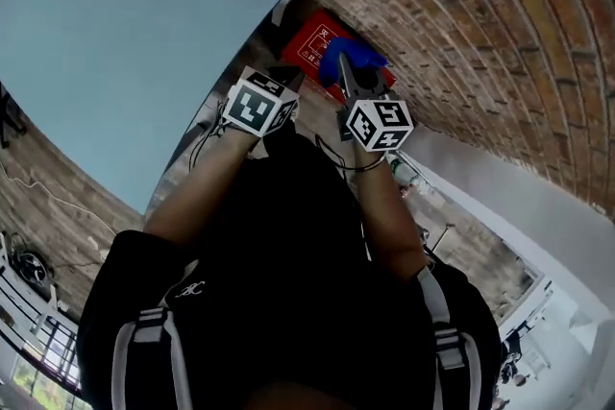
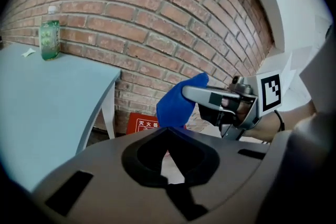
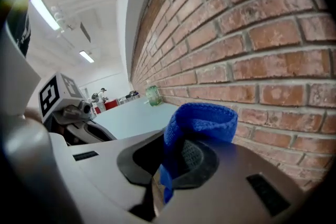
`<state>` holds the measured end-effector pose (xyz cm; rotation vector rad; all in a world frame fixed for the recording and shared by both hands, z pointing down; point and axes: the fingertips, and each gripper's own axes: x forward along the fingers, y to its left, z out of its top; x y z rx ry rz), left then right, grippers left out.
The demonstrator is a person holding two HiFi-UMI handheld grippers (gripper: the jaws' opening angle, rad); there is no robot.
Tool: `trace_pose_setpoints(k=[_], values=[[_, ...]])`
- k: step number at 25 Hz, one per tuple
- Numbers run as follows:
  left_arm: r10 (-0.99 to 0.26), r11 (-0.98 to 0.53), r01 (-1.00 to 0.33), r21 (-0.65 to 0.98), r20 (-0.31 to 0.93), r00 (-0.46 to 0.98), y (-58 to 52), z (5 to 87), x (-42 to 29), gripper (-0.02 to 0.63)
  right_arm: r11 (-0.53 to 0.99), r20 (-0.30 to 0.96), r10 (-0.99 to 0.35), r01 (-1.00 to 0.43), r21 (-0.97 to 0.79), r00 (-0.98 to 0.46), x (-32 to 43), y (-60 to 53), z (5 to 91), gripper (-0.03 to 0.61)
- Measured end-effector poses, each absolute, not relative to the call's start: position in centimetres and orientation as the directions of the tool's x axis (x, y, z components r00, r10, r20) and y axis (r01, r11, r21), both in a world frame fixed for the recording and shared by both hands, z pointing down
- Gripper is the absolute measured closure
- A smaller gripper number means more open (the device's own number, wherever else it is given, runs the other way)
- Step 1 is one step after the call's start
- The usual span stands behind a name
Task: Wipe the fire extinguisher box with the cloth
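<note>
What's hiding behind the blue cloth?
The red box by the brick wall. The cloth, pinched in the right claw, covers the box's right end, so only its left part with white print shows.

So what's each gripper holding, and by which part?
The right gripper pinches the blue cloth on a fold, with a loop sticking out ahead. The left gripper holds nothing.

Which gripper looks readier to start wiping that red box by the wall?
Right. The right gripper is shut on the blue cloth, near the red box; the left gripper holds nothing.
</note>
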<state>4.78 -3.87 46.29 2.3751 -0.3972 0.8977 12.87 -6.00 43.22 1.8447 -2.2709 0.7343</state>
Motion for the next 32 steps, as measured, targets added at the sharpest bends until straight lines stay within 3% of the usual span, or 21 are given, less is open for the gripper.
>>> trace_pose_setpoints(k=[12,23,32], values=[[-0.041,-0.716,-0.515,0.471,0.708,0.705,-6.0,56.3,6.2,0.615,0.26,0.599,-0.722,-0.938,-0.229,-0.347,14.5,-15.2,59.0,0.537],[-0.033,-0.699,-0.547,0.461,0.743,0.669,-7.0,61.5,3.4,0.615,0.248,0.797,-0.57,-0.967,-0.065,-0.2,17.1,-19.7,72.7,0.537],[-0.035,-0.668,-0.581,0.466,0.759,0.65,-7.5,61.8,1.6,0.615,0.228,0.804,-0.556,-0.969,-0.098,-0.212,15.0,-18.5,74.3,0.537]])
